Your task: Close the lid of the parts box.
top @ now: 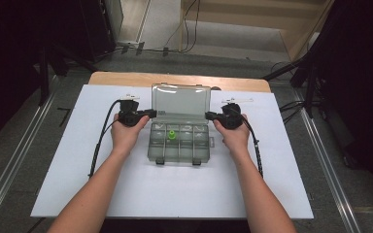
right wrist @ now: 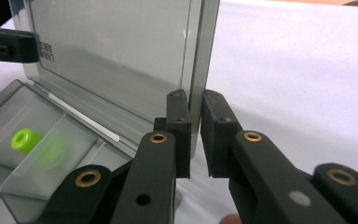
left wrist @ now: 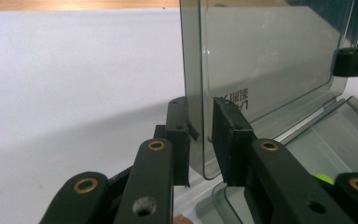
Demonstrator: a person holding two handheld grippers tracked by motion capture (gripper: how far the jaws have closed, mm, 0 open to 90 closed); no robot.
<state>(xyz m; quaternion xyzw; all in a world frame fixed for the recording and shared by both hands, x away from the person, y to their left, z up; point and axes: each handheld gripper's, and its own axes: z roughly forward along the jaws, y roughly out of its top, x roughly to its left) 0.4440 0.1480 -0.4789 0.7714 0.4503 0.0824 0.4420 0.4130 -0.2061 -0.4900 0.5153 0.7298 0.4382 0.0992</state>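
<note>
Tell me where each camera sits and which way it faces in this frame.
High view: above the person's side, looking forward and down at the white table; both forearms, left gripper and right gripper flank the organizer box.
Left gripper view: rides the left gripper, looking along its jaws at the raised lid, whose edge stands between them.
Right gripper view: rides the right gripper, jaws astride the lid's other edge.
Shared: both gripper views show the lid and the green piece.
</note>
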